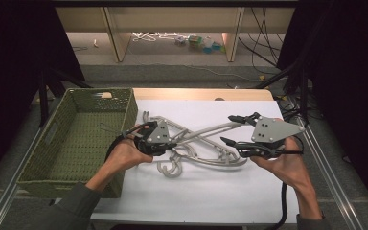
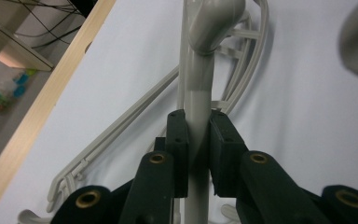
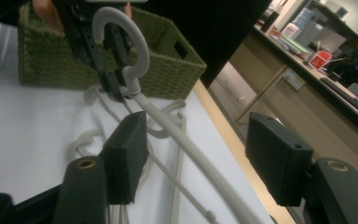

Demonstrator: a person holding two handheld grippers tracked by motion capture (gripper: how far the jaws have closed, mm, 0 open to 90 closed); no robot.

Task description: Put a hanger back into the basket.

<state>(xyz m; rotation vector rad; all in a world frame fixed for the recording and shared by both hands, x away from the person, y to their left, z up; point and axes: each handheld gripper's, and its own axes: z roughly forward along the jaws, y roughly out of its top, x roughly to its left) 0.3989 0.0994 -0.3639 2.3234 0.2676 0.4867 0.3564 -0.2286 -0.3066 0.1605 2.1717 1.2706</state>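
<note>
Left gripper view: left gripper (image 2: 198, 154) clamps grey hanger (image 2: 199, 93) near hook; right gripper (image 3: 200, 163) wide, off it. Next, probably lift into basket (image 1: 38, 158).

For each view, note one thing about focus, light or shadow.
High view: white table cover evenly lit, dark surroundings. Left gripper view: held hanger fairly sharp, a blurred grey shape at top right. Right gripper view: near pads soft and dim, the green basket clearer.
</note>
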